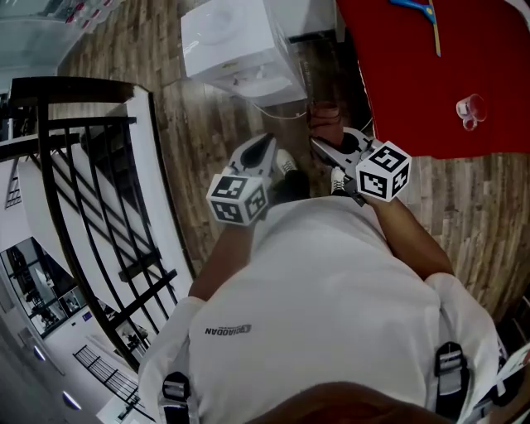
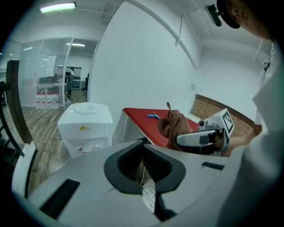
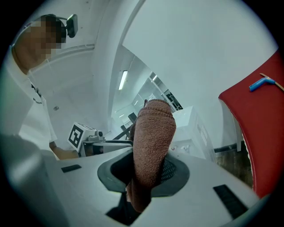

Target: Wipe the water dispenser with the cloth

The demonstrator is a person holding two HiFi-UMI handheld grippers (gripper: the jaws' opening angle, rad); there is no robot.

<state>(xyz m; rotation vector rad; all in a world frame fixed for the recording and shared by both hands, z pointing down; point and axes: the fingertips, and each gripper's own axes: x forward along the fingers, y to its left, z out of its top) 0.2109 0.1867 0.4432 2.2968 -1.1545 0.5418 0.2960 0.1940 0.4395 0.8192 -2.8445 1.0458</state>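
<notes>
The white water dispenser (image 1: 236, 45) stands on the wooden floor ahead of me, beside a red table (image 1: 447, 74). My right gripper (image 1: 321, 144) is shut on a brown cloth (image 1: 325, 116), held low in front of the dispenser. In the right gripper view the cloth (image 3: 153, 137) sticks up from between the jaws of the right gripper (image 3: 148, 166), with the dispenser (image 3: 195, 133) behind it. My left gripper (image 1: 267, 142) hovers to the left, shut and holding nothing. The left gripper view shows the dispenser (image 2: 86, 126) some way off, and the cloth (image 2: 174, 125) at the right.
A black metal railing (image 1: 83, 166) runs along my left over a stairwell. On the red table lie a blue-handled tool (image 1: 418, 7) and a small clear plastic piece (image 1: 469, 110). A white cable (image 1: 281, 114) trails on the floor by the dispenser's foot.
</notes>
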